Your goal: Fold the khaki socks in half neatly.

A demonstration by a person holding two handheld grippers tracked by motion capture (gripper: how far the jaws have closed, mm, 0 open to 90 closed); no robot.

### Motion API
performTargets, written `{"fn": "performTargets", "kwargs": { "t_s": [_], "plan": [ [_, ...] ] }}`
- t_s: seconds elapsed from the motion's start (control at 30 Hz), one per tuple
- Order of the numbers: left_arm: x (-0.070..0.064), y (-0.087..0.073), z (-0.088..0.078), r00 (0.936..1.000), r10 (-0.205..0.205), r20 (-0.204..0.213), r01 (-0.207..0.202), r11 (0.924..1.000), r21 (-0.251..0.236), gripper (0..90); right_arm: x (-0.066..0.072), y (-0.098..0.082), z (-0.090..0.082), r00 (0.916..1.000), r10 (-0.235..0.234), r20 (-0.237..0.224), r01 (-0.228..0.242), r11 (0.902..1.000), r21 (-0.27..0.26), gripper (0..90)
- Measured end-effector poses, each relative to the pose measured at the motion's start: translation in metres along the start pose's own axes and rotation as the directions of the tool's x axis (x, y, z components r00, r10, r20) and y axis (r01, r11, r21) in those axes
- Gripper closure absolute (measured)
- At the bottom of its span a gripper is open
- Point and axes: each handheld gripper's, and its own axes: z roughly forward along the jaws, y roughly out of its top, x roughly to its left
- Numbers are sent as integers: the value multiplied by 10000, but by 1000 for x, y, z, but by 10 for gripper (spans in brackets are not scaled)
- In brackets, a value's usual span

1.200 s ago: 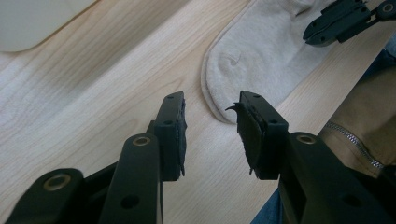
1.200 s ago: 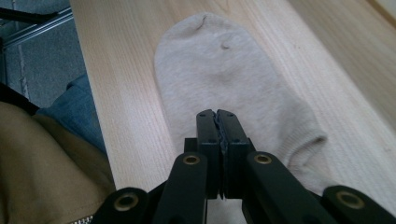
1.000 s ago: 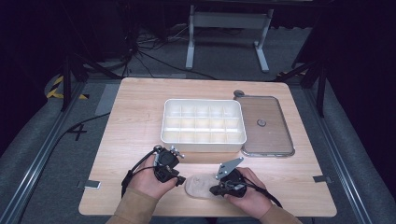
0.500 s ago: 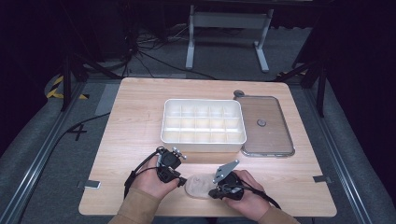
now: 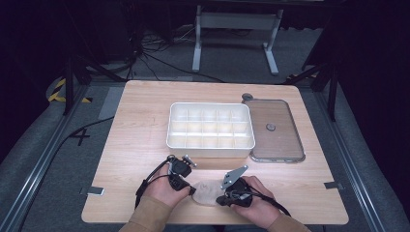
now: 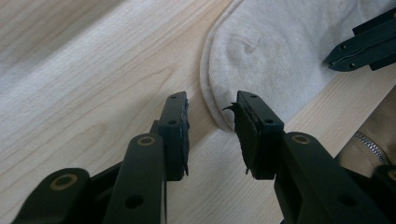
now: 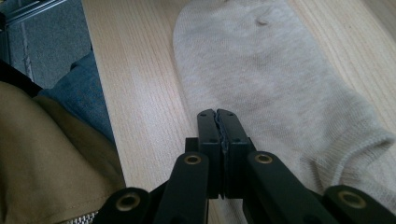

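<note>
Sock (image 5: 207,192) flat between left gripper (image 6: 211,122) and right gripper (image 7: 218,115)

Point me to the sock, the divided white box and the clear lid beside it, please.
sock (image 7: 261,70), right gripper view, on the middle of its knit fabric.
divided white box (image 5: 211,145), high view, on its near wall.
clear lid (image 5: 285,140), high view, on a bare part of its near half.
</note>
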Motion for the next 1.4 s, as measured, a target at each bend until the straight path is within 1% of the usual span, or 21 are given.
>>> {"fn": "performTargets", "kwargs": {
  "t_s": [0.07, 0.2, 0.23, 0.27, 0.3, 0.37, 0.43, 0.63, 0.67, 0.73, 0.87, 0.9, 0.93, 1.03, 1.07, 1.1, 1.13, 1.2, 1.23, 1.3, 1.4],
  "plan": [
    [-1, 1, 2, 9999, 120, -52, -120, 9998, 125, 660, 0, 0, 0, 10000, 30, -5, -30, 10000, -23, 896],
    [-4, 3, 4, 9996, 201, -177, -197, 9995, 267, 674, 1, 0, 0, 9999, 83, 67, -83, 10000, -21, 896],
    [-5, 3, 5, 9998, 204, -86, -201, 9994, 267, 678, 1, 0, 0, 10000, 78, 12, -78, 10000, -17, 896],
    [-6, 3, 6, 9994, 304, -152, -299, 9991, 303, 679, 1, 0, 0, 10000, 83, 16, -83, 10000, -7, 896],
    [-7, 3, 6, 9994, 274, -234, -266, 9990, 353, 678, 1, 0, 0, 10000, 78, 26, -78, 10000, -8, 896],
    [-9, 5, 9, 9986, 409, -338, -394, 9983, 438, 676, 0, 0, 0, 10000, 53, 9, -53, 10000, -25, 895],
    [-10, 5, 10, 9983, 465, -361, -450, 9981, 422, 686, 1, 0, 0, 9999, 99, 23, -99, 9999, -19, 895],
    [-15, 7, 11, 9977, 413, -535, -384, 9978, 538, 705, 1, -1, 0, 9999, 91, 73, -91, 10000, -24, 895],
    [-15, 7, 11, 9963, 528, -671, -490, 9972, 568, 705, 1, -1, 0, 10000, 91, 19, -91, 10000, -26, 895],
    [-19, 7, 12, 9956, 478, -812, -431, 9974, 584, 711, 1, -1, 0, 10000, 84, 45, -84, 10000, -22, 895],
    [-20, 7, 13, 9972, 498, -559, -465, 9972, 586, 827, 1, -1, 0, 10000, 63, 73, -63, 10000, -23, 895],
    [-20, 7, 13, 9961, 625, -623, -590, 9966, 573, 846, 1, -1, 0, 10000, 53, 75, -52, 10000, -29, 895],
    [-21, 7, 12, 9959, 622, -659, -584, 9966, 582, 853, 1, -1, 0, 10000, 47, 74, -46, 10000, -33, 895],
    [-21, 7, 12, 9965, 559, -616, -524, 9970, 574, 860, 1, -1, 0, 10000, 9, 64, -9, 10000, -30, 895],
    [-21, 7, 11, 9960, 627, -630, -590, 9965, 588, 861, 1, -1, 0, 9999, -32, 124, 33, 10000, -48, 895],
    [-22, 7, 10, 9967, 575, -572, -541, 9968, 597, 861, 1, -1, 0, 9999, -26, 109, 27, 10000, -74, 894],
    [-22, 7, 9, 9959, 653, -624, -620, 9966, 536, 861, 1, -1, 0, 9999, -63, 123, 64, 9999, -87, 894],
    [-24, 6, 6, 9974, 531, -497, -502, 9971, 575, 861, 1, -2, -1, 9998, -80, 176, 82, 9999, -107, 895],
    [-23, 6, 3, 9969, 630, -461, -605, 9967, 542, 861, 1, -2, -1, 9998, -54, 191, 56, 9999, -111, 895],
    [-25, 6, -2, 9977, 568, -383, -549, 9973, 490, 861, 0, -2, -1, 10000, 39, 77, -38, 9999, -136, 895],
    [-29, 6, -9, 9969, 769, -165, -760, 9959, 490, 860, 0, -2, -2, 10000, 58, 79, -56, 9998, -170, 894]
  ]
}}
